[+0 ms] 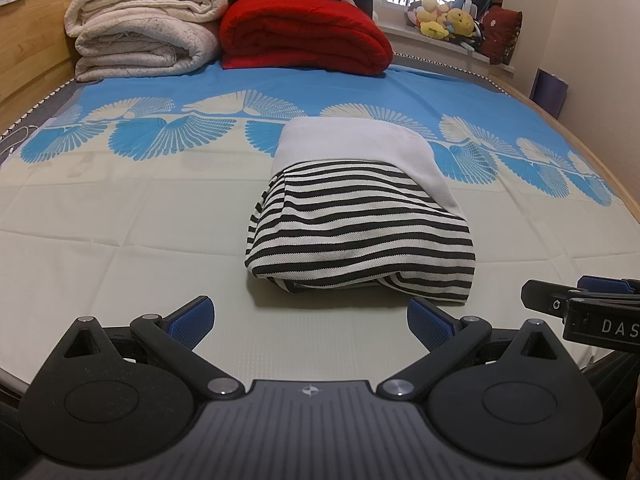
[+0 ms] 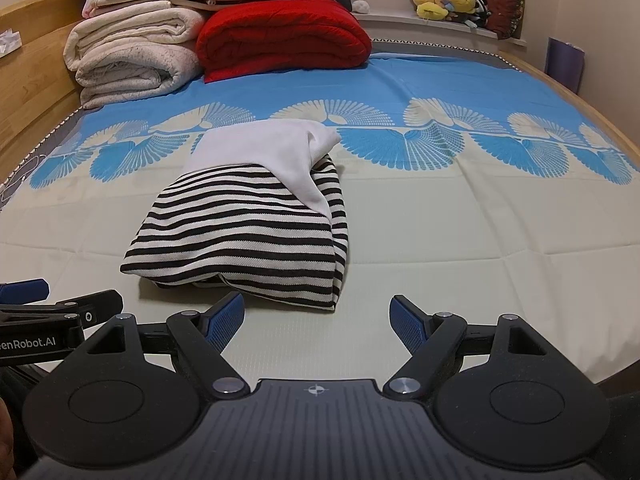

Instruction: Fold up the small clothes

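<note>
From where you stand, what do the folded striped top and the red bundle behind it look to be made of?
The folded black-and-white striped top looks like a soft knit, probably cotton: a fine pebbled weave shows, matte, with a plain white ribbed panel. The rolled red blanket looks like a thick, padded quilt or fleece: puffy folds, stitched texture, no shine. Neither can be told for certain.

Both cameras sit low at the near edge of the bed [image 1: 120, 220], side by side, looking down and across it. Each is close to the striped top [image 1: 360, 232], and both see the blankets [image 2: 132, 52] and toys [image 2: 448, 0] far back.
</note>
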{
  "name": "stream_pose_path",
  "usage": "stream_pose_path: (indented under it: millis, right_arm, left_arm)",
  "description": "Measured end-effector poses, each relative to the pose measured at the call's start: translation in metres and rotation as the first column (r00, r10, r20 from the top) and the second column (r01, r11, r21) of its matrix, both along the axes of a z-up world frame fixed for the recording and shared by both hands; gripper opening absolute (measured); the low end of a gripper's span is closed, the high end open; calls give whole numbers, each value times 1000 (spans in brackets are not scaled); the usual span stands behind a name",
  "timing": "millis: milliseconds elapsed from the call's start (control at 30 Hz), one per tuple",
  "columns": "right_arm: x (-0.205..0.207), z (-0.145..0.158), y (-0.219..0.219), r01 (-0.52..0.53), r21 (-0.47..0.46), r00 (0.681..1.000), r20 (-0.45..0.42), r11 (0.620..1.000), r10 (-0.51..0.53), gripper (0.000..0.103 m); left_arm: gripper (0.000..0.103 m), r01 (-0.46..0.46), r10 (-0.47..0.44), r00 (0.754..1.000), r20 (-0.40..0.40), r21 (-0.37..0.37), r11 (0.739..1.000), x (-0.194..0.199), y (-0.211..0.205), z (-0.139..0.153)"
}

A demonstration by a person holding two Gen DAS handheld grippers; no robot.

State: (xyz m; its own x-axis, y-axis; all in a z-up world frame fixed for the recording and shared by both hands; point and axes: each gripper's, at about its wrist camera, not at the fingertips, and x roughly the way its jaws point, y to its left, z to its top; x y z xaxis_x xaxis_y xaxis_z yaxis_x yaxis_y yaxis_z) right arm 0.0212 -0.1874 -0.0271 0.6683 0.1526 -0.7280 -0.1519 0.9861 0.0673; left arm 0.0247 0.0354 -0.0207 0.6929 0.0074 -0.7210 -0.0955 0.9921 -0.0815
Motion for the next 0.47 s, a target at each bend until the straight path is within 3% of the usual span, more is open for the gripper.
stream_pose_path:
  millis: [467]
  right_arm:
    - [0,-1,0,-1,-1,1000,-2,1000,1,81]
  left_arm:
    - [103,2,-2,1000,9,8,1000,-3,-5,-2]
